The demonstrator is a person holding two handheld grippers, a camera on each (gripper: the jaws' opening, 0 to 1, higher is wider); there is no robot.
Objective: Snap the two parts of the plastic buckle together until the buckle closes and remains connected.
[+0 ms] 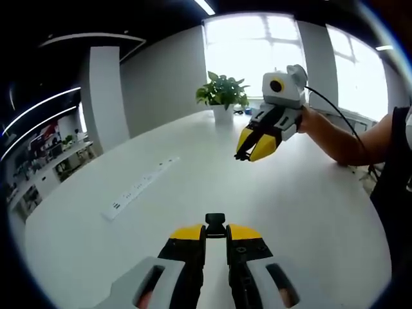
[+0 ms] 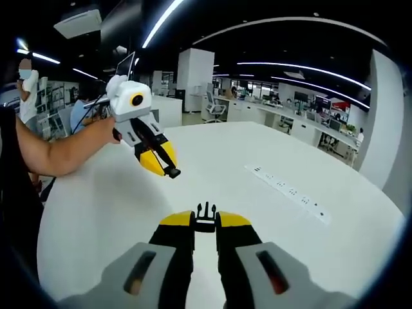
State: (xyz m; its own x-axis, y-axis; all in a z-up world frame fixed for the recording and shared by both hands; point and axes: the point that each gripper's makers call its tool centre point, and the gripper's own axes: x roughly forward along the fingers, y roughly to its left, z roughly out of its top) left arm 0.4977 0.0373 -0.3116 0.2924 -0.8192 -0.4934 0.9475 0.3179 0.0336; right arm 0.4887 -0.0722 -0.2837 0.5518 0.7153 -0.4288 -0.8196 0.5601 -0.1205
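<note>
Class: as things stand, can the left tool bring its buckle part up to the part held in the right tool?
Probably yes. The left tool grips one buckle part, the right tool the pronged part. Both hang above the white table, apart, with open air between them.

White table [image 1: 309, 212] — power strip [image 1: 138, 188] on it, potted plant [image 1: 223, 95] at far edge.

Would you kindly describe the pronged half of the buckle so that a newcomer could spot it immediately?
Above the big white table, find the right hand-held gripper with yellow-tipped jaws. Pinched at its tips is a small black buckle part; its thin prongs point forward, whereas the other buckle part, in the left hand-held gripper, looks blocky.
</note>
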